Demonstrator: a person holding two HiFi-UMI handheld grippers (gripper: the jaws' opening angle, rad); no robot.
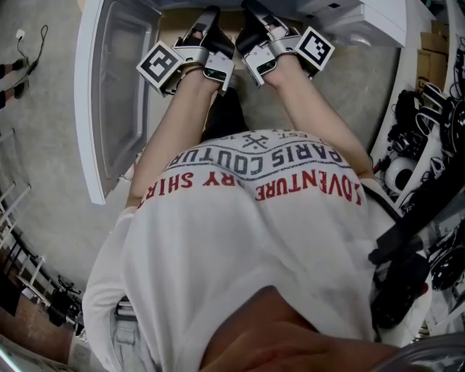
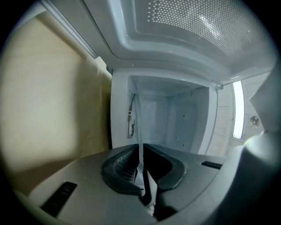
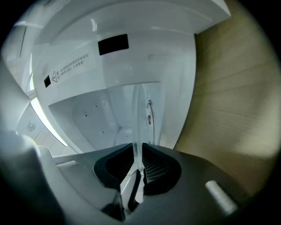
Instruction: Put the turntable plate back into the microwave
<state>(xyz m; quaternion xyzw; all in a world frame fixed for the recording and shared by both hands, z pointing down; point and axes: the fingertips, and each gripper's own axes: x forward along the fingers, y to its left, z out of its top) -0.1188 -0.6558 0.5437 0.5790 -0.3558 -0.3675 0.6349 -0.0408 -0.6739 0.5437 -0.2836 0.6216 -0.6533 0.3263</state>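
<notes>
The clear glass turntable plate shows edge-on as a thin upright strip in the left gripper view. My left gripper is shut on its rim. The plate also stands edge-on in the right gripper view, with my right gripper shut on its opposite rim. Both point into the open white microwave cavity, also seen as the cavity, just ahead of the plate. In the head view the left gripper and right gripper reach forward side by side at the top edge; the plate is hidden there.
The microwave door hangs open at the left, and its perforated window is above the left gripper. Pale wood panels flank the oven. Cables and dark gear crowd the right side. My white shirt fills the lower head view.
</notes>
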